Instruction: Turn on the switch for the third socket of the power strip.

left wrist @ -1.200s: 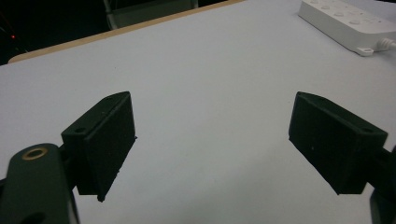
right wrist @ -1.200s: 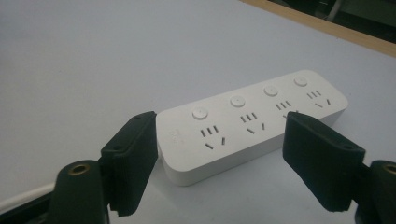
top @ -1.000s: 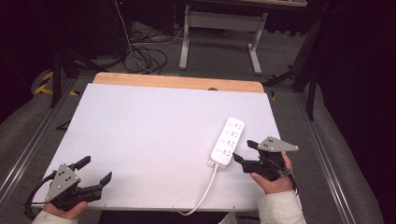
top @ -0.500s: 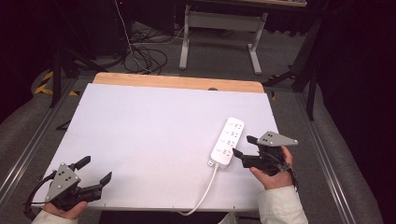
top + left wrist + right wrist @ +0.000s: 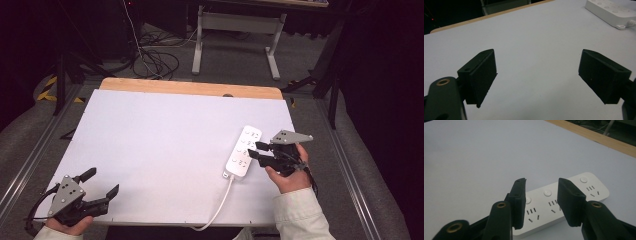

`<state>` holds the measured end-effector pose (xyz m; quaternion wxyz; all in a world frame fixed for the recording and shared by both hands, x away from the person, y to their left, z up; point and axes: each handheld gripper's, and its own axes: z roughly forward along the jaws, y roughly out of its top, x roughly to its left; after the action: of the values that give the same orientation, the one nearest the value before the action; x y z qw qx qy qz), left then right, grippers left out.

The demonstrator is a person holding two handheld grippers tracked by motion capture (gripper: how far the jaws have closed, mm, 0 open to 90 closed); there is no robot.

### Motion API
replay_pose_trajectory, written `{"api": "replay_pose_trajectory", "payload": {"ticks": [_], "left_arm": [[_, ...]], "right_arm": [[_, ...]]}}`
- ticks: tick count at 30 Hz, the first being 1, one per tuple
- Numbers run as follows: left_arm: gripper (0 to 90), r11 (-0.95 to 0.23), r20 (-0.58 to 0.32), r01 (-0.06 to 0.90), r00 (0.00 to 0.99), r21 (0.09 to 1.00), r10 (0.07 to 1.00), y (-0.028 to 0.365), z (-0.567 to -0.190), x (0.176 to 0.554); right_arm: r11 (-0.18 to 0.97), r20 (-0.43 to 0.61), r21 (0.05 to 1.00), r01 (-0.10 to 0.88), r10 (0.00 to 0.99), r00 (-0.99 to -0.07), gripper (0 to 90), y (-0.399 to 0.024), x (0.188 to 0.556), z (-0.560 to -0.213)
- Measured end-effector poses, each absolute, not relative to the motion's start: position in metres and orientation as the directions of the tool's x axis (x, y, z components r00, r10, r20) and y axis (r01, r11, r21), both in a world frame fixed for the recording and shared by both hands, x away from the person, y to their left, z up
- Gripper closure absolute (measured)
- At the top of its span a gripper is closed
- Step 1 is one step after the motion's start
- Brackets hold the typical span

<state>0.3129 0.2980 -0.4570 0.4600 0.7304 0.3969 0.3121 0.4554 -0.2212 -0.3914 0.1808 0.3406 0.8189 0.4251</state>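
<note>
Closing in on the white plastic four-outlet power strip [image 5: 243,152] w/ the right gripper [image 5: 256,151], that's the change here. A sec ago that hand sat lower, near the table's right edge w/ jaws spread wide; now it's slid up and in so the black tips reach over the strip's right long edge, and the jaws have just been narrowing. They're only partway in tho. In the right gripper view the pads [image 5: 519,197] stand above the middle sockets of the strip [image 5: 564,202] w/ a gap between them, nothing squeezed, so no grip yet, just hovering over it afaict.

The strip itself hasn't budged: lying flat on the white tabletop [image 5: 165,140], right-hand side, its white cord [image 5: 220,205] running off the near edge.

The left gripper [image 5: 97,184] is parked at the near-left corner same as before, jaws spread wide and empty; in its own view the strip's end [image 5: 610,11] sits well off at the top right.

What it means imo: the narrowed jaws look more like lining up to press a socket button or pinch across part of the strip than a full-width grab. Contact is the next thing; can't tell which spot exactly it's aiming for.
</note>
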Motion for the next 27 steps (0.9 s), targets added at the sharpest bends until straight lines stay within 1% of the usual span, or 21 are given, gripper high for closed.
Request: {"api": "replay_pose_trajectory", "payload": {"ticks": [1,2,4,6,8,9,10,13,15,17,19,20,21,23,27], "left_arm": [[15.3,-0.262,0.091,0.293,0.49,0.92,0.867,0.298,-0.457,0.313],[15.3,-0.262,0.091,0.293,0.49,0.92,0.867,0.298,-0.457,0.313],[15.3,-0.256,0.084,0.295,0.49,0.92,0.867,0.298,-0.457,0.313],[15.3,-0.255,0.083,0.295,0.49,0.921,0.868,0.297,-0.457,0.313],[15.3,-0.258,0.086,0.295,0.49,0.92,0.867,0.298,-0.457,0.313],[15.3,-0.259,0.087,0.295,0.49,0.92,0.867,0.298,-0.457,0.313],[15.3,-0.259,0.088,0.294,0.489,0.92,0.868,0.298,-0.457,0.313],[15.3,-0.258,0.086,0.295,0.491,0.92,0.867,0.298,-0.457,0.313],[15.3,-0.258,0.086,0.295,0.491,0.92,0.867,0.298,-0.457,0.313],[15.3,-0.257,0.085,0.295,0.49,0.92,0.867,0.298,-0.457,0.313],[15.3,-0.256,0.085,0.295,0.489,0.921,0.868,0.298,-0.457,0.313],[15.3,-0.256,0.084,0.295,0.489,0.921,0.868,0.297,-0.457,0.313],[15.3,-0.256,0.084,0.295,0.489,0.921,0.868,0.298,-0.458,0.313],[15.3,-0.26,0.089,0.293,0.49,0.92,0.867,0.298,-0.457,0.313],[15.3,-0.26,0.089,0.294,0.49,0.92,0.867,0.298,-0.457,0.313]], "right_arm": [[0.403,0.001,0.819,0.409,0.711,-0.703,61.6,-0.22,0.458,-0.391],[0.385,0.025,0.819,0.426,0.717,-0.696,65.3,-0.22,0.463,-0.39],[0.376,0.036,0.818,0.435,0.722,-0.691,67.4,-0.219,0.467,-0.39],[0.385,0.027,0.813,0.437,0.725,-0.688,70.6,-0.216,0.472,-0.39],[0.393,0.014,0.811,0.433,0.728,-0.686,71.4,-0.215,0.473,-0.39],[0.418,-0.019,0.805,0.421,0.727,-0.686,75.2,-0.212,0.476,-0.389],[0.418,-0.019,0.805,0.421,0.727,-0.686,75.2,-0.212,0.476,-0.389],[0.45,-0.05,0.789,0.418,0.725,-0.687,79.0,-0.206,0.483,-0.391],[0.456,-0.059,0.786,0.417,0.727,-0.684,79.5,-0.205,0.485,-0.391],[0.464,-0.073,0.78,0.421,0.735,-0.674,82.7,-0.203,0.492,-0.393],[0.463,-0.073,0.778,0.426,0.739,-0.67,83.9,-0.202,0.493,-0.394],[0.462,-0.067,0.772,0.436,0.742,-0.667,86.9,-0.202,0.498,-0.396],[0.462,-0.067,0.772,0.436,0.742,-0.667,86.9,-0.202,0.498,-0.396],[0.453,-0.059,0.768,0.453,0.755,-0.653,89.9,-0.201,0.504,-0.398],[0.442,-0.057,0.771,0.459,0.765,-0.641,90.0,-0.201,0.51,-0.401]]}}
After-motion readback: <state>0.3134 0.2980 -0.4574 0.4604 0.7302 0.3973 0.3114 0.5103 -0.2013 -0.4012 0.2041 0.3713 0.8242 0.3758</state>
